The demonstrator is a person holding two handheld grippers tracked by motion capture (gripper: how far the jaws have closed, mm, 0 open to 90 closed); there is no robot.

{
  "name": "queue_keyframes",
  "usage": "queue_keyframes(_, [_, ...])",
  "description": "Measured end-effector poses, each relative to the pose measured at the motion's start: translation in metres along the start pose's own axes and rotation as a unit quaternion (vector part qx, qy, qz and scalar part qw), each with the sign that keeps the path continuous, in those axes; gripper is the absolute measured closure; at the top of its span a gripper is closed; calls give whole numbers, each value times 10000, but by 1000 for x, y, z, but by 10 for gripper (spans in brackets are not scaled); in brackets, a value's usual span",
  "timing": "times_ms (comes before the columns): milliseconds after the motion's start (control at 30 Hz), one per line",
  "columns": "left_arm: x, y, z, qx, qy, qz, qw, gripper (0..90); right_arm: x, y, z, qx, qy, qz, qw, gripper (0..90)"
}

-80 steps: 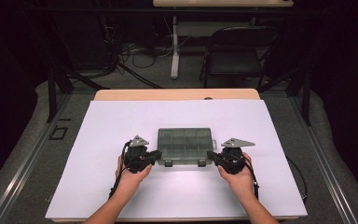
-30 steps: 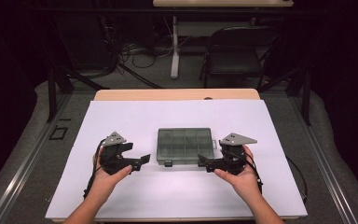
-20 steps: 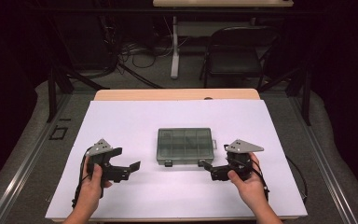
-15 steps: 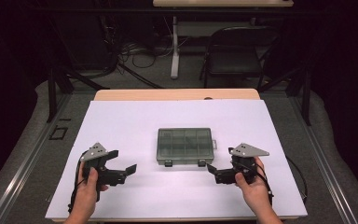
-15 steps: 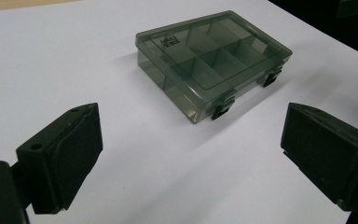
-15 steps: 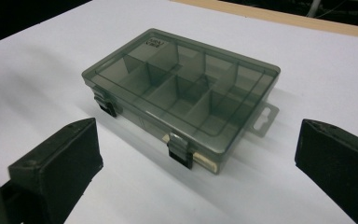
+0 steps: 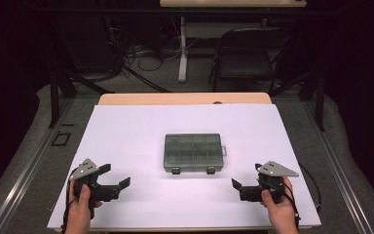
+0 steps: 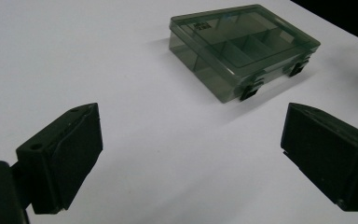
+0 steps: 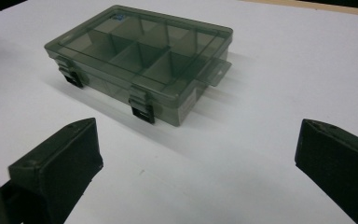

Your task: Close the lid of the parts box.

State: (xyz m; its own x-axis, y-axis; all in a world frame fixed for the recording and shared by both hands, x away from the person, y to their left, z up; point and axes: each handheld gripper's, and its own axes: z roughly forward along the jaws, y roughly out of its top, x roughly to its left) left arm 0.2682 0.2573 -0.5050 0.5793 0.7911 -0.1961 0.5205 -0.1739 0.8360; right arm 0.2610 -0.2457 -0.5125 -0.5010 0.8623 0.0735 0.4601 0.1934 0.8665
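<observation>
Box shut, latched, mid-table; left tool and right tool near the front edge, well apart from box, one each side; both tools' jaws apart, holding nothing.

We hold two black grippers: the left gripper and right gripper each carry a grey three-cornered plate on top, blocky matte-black jaws, and a thin black cable trailing behind.
</observation>
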Motion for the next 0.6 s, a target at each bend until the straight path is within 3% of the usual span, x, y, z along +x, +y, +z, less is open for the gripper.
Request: queue_keyframes(600, [15,-14,-9,-243,66,-175,9995,53,-4,-16,0,-35,-67,-53,10000,2])
